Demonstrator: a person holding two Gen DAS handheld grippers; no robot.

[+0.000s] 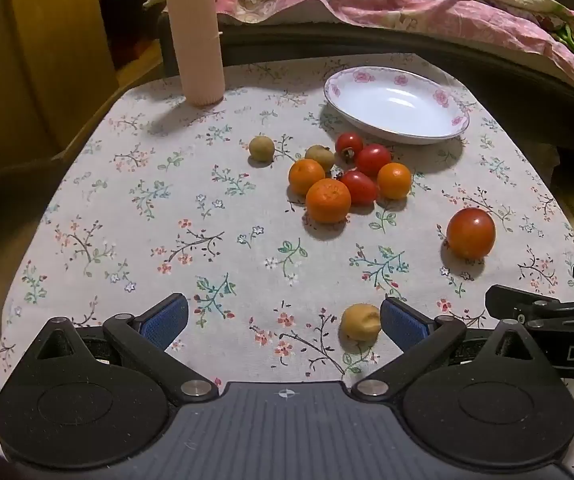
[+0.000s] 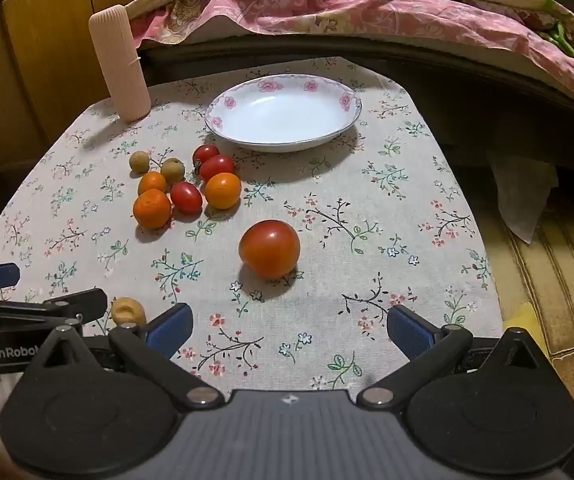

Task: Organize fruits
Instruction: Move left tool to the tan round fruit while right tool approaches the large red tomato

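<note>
Fruits [image 1: 328, 200] loose on the flower-print surface [image 1: 127, 220], none in the plate yet. Nearest: left tool [image 1: 283, 316] and right tool [image 2: 289, 326], both tipped downward with blue pads wide apart and gripping nothing.

Just inside the left tool's right-hand pad, a dented tan fruit [image 1: 361, 322], close enough to look like touching, though impossible to confirm. Probably the first pick on that side: shift sideways to centre it between the pads, lower until they straddle its middle, close gently; looks soft, so easily bruised.

Straight ahead of the right tool, alone on the cloth, a large tomato [image 2: 269, 249]. Advance with pads level at its widest part and squeeze lightly; smooth and round, so likely to roll or slip under an off-centre pinch.

Farther on, a tight cluster: small oranges [image 1: 302, 176], cherry tomatoes [image 1: 373, 159], brownish round fruits [image 1: 261, 148]. Best taken from the outer edge, one piece at a time, to avoid nudging neighbours.

Beyond, an empty white plate [image 1: 401, 79] with pink flowers on the rim, presumably the destination. At the back left, an upright ribbed pink cylinder [image 1: 197, 36]; behind everything, a bed under a pink quilt [image 1: 407, 0].

Hard to make out: kind of the brownish fruits, contact between clustered pieces, near edge of the surface behind the tool bodies. Each tool cut off at the frame edge in the other's view.
</note>
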